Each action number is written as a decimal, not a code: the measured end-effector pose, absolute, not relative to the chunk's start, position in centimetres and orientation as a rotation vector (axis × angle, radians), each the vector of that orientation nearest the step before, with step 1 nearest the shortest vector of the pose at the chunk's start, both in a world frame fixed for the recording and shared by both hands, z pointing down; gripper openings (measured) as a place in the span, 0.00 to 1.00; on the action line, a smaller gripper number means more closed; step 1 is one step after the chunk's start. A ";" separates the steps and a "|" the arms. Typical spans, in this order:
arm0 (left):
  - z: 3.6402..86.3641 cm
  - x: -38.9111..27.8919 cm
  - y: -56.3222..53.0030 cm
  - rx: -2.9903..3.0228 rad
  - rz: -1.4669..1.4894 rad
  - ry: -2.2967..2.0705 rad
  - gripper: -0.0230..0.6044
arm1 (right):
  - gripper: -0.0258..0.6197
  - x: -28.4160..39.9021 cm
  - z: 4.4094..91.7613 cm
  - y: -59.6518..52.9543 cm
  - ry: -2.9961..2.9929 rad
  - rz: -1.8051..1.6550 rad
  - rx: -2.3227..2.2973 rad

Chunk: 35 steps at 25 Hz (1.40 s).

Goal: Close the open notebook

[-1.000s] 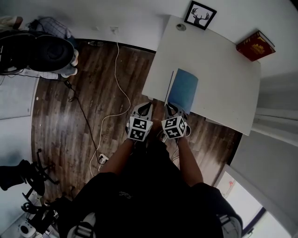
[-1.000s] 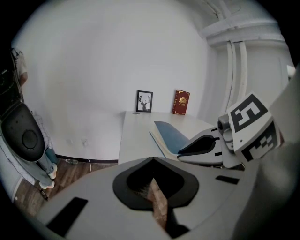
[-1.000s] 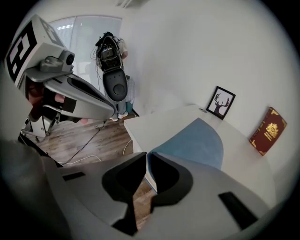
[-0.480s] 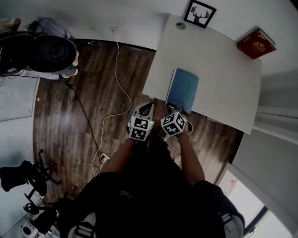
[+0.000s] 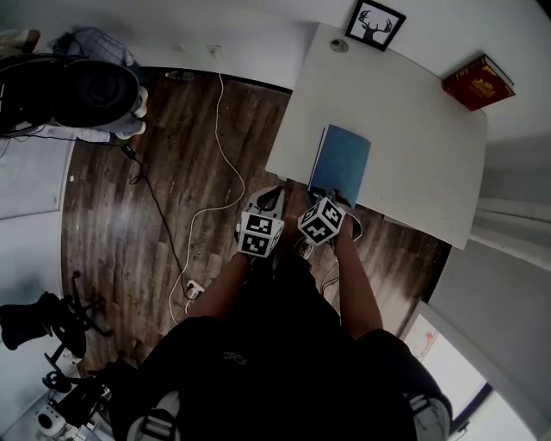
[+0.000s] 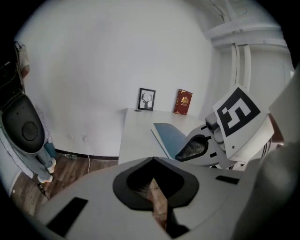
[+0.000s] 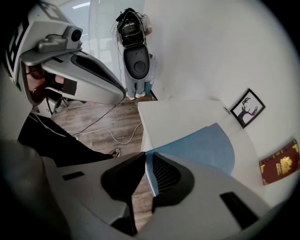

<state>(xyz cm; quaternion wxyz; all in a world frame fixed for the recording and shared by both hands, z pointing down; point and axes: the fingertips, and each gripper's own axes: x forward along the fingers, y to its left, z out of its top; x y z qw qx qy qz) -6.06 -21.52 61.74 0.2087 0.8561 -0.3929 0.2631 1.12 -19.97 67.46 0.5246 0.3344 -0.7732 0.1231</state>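
A blue notebook (image 5: 344, 162) lies flat, cover up, at the near edge of a white table (image 5: 413, 129). The right gripper (image 5: 332, 201) is pinched on the notebook's near edge. The left gripper (image 5: 269, 198), jaws together and empty, hovers over wooden floor just beside it.

Blue notebook (image 5: 342, 164), white table (image 5: 405, 112), red book (image 5: 479, 83) with gold print, dark brown wood-plank floor (image 5: 172, 172)

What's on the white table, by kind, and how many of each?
Blue notebook: 1
Red book: 1
Framed deer picture: 1
Small round grey object: 1
Total: 4
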 end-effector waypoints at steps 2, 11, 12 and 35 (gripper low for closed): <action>61.8 -6.4 -21.5 2.372 0.740 -1.101 0.04 | 0.14 1.0 67.5 -19.9 -1.839 0.275 0.766; 61.8 -6.4 -21.6 2.360 0.736 -1.113 0.04 | 0.28 0.3 65.8 -18.9 -1.961 0.307 0.849; 61.8 -6.2 -21.5 2.365 0.734 -1.108 0.04 | 0.28 0.4 65.4 -18.9 -1.975 0.312 0.867; 57.4 1.9 -19.2 2.521 0.643 -1.002 0.04 | 0.08 7.0 56.2 -16.9 -2.144 0.350 1.334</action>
